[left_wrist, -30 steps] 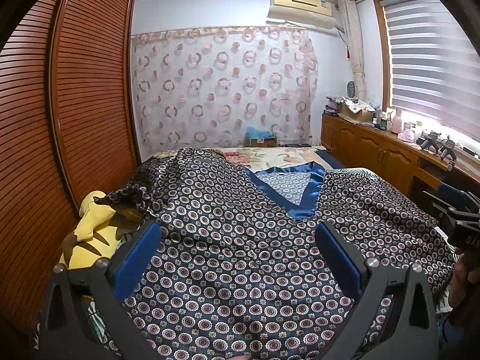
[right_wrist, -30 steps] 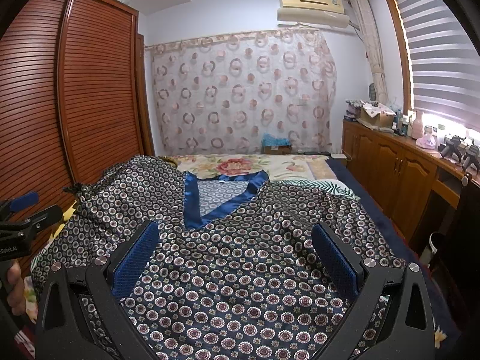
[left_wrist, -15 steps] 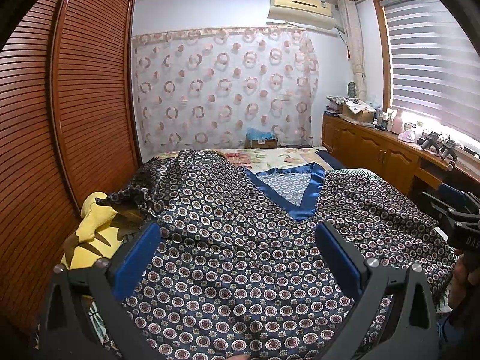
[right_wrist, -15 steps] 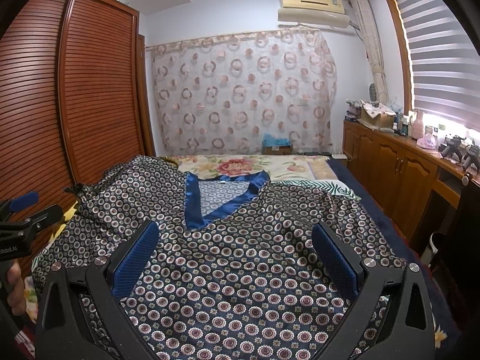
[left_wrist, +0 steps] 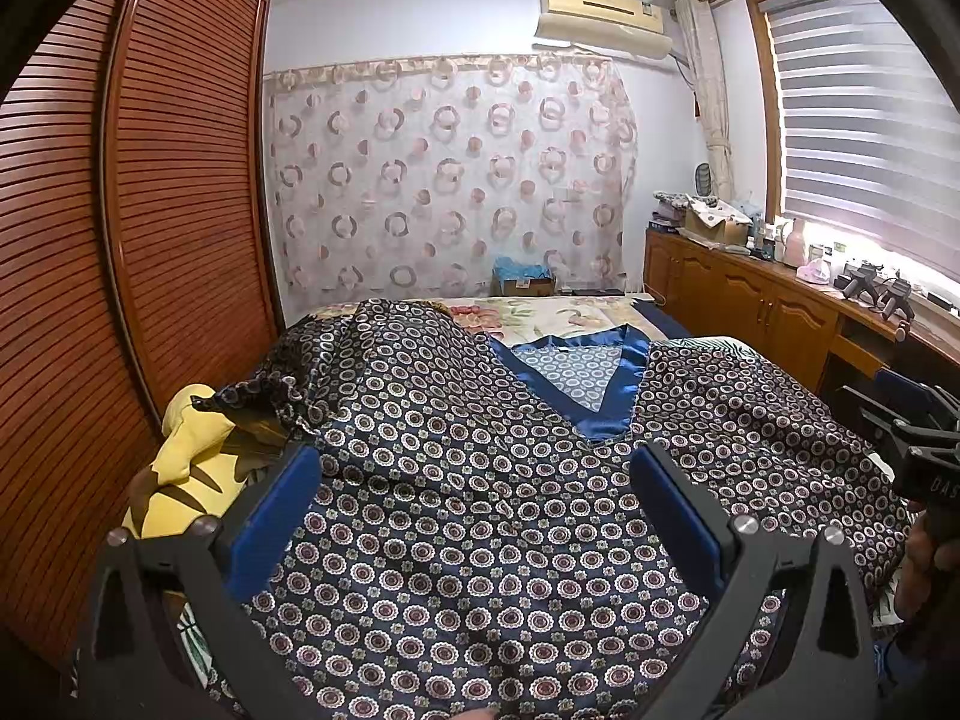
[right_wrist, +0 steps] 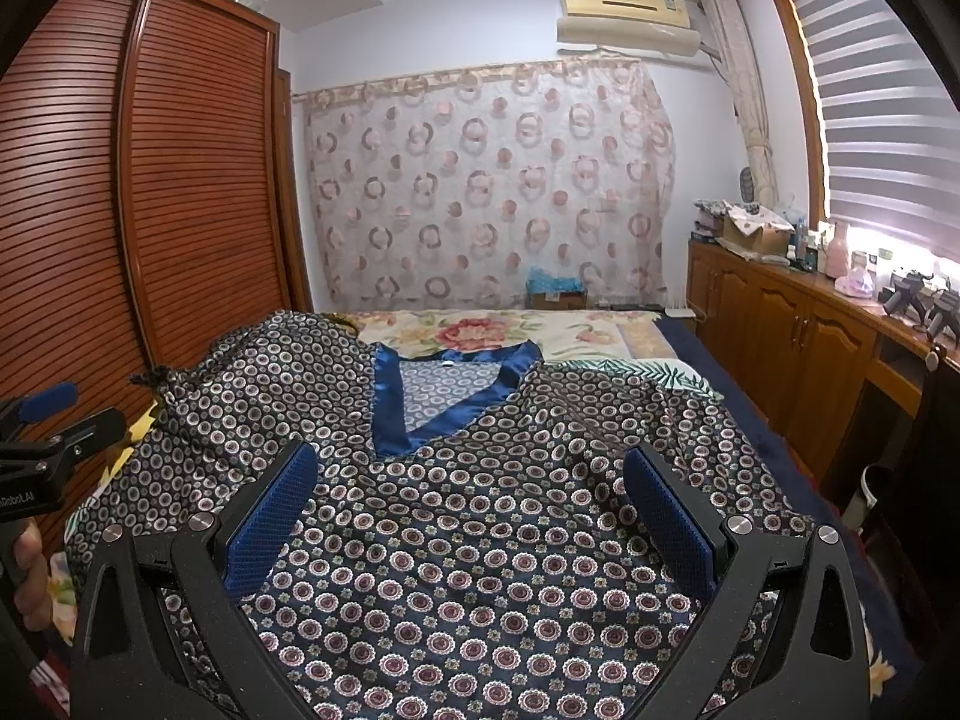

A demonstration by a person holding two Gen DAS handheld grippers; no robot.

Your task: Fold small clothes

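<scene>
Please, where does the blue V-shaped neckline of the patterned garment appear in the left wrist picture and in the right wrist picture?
Left wrist view: the blue V-neck trim sits right of centre, above the right finger of the open left gripper.
Right wrist view: the same trim sits left of centre, above the left finger of the open right gripper.
Shared landmark: the air conditioner high on the far wall.

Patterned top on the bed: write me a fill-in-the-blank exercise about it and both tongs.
1. The patterned top has a V-neck trimmed in ____ satin.
2. Both the left tongs and the right tongs are ____, holding nothing.
3. Beside the top, next to the wardrobe, lies a ____ plush toy.
4. The top lies spread on the ____.

Missing words: blue; open; yellow; bed
</scene>
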